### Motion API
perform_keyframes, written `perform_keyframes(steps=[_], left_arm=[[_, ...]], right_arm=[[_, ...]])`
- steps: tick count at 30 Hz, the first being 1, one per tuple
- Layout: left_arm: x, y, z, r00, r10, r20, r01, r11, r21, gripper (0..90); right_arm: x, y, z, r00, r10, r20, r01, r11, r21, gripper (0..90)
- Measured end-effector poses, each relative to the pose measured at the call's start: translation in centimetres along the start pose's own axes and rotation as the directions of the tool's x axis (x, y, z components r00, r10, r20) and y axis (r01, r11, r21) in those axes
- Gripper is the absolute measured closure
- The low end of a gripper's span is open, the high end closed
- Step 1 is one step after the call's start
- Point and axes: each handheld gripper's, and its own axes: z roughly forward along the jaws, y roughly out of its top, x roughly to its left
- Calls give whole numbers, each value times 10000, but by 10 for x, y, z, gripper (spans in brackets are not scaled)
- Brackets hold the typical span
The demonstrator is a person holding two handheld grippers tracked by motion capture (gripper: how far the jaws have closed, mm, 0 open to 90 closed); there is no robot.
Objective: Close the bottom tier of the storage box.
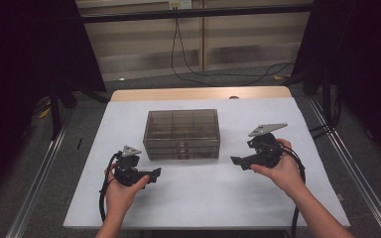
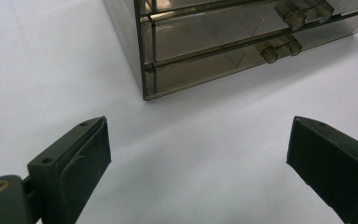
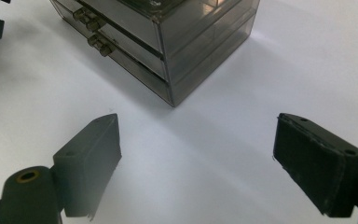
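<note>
The person's left hand (image 1: 121,191) reaches in from the bottom edge with a bare forearm and holds the black two-jaw left gripper (image 1: 154,174), whose jaws point to the right and stand wide apart with nothing between them. The right hand (image 1: 280,171) comes in at a slant from the lower right and grasps the black two-jaw right gripper (image 1: 237,162), jaws pointing left, likewise spread wide and empty. A black cable trails from each gripper along the wrist.

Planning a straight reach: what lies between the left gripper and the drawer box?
Nothing: bare white table separates left gripper from drawer box, per the left gripper view.
</note>
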Motion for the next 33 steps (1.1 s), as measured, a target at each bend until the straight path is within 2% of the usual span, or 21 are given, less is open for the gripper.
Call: perform_keyframes(steps=[13, 29, 33], left_arm=[[3, -1, -2, 10000, 14, -67, -14, 10000, 10, 63], [5, -2, -3, 9999, -65, -125, 65, 10000, -54, 63], [6, -2, -4, 9999, -20, -128, 20, 10000, -17, 63]], right_arm=[[-4, -14, -6, 9998, 116, 167, -115, 9999, -103, 140], [-4, -21, -11, 9996, 29, 296, -33, 9999, 138, 122], [-5, -28, -9, 9995, 55, 315, -61, 9998, 182, 128]])
